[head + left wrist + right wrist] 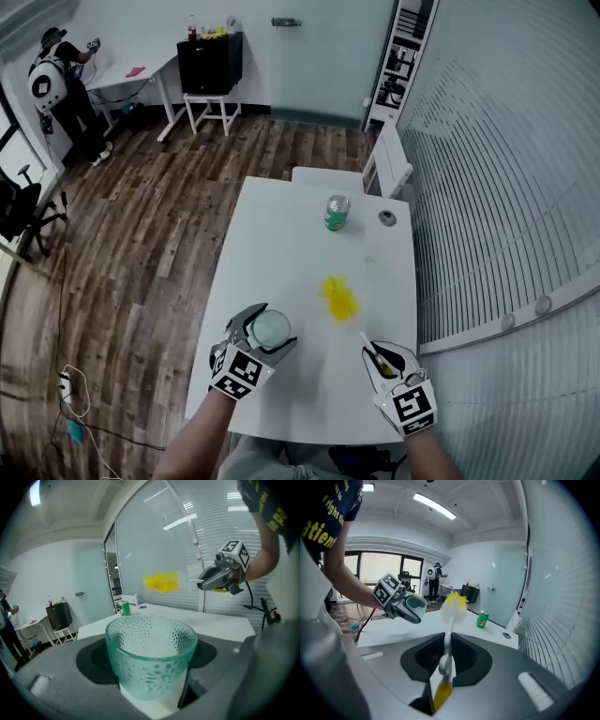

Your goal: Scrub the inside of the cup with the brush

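Observation:
A dimpled green glass cup (151, 658) stands upright between the jaws of my left gripper (260, 336), which is shut on it and holds it above the white table (281, 244); the cup (270, 329) shows at the lower left of the head view. My right gripper (375, 354) is shut on the white handle of a brush (446, 641) whose yellow bristle head (455, 603) points forward. In the head view the yellow head (339, 298) hangs over the table between the two grippers. The brush is outside the cup.
A green soda can (337, 213) stands further back on the table with a small round grey lid (387, 218) to its right. A white chair (389, 164) sits behind the table. A curved slatted wall runs along the right. A person (62, 89) stands far off by a desk.

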### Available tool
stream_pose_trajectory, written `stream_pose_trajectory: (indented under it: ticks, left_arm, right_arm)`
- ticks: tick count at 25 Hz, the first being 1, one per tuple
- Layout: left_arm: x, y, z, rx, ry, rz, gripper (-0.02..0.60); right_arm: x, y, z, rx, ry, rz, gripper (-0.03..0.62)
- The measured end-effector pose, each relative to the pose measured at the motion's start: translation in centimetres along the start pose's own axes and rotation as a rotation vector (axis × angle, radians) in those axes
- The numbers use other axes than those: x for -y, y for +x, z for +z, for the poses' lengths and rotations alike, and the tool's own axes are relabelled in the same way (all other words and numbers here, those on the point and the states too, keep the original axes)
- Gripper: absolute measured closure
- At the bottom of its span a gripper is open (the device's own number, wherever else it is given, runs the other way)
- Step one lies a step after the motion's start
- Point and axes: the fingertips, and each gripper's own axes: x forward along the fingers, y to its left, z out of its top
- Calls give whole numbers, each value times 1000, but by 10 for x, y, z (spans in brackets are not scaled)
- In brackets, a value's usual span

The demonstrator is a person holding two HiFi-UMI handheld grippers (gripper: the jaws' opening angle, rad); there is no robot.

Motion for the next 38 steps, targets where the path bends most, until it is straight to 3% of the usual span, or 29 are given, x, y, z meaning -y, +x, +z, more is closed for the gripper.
stream_pose_trajectory:
  ticks: [8, 26, 38]
  left_arm:
    - [1, -23, -2, -45, 25, 19, 173]
    - [25, -52, 3, -117, 226, 15, 173]
    - [29, -60, -4, -202, 346, 34, 173]
  right_arm:
    - [-26, -20, 11, 2, -105, 74, 546]
    - [-73, -49, 31, -26, -386, 205, 546]
    - [-95, -42, 24, -79, -485, 316, 546]
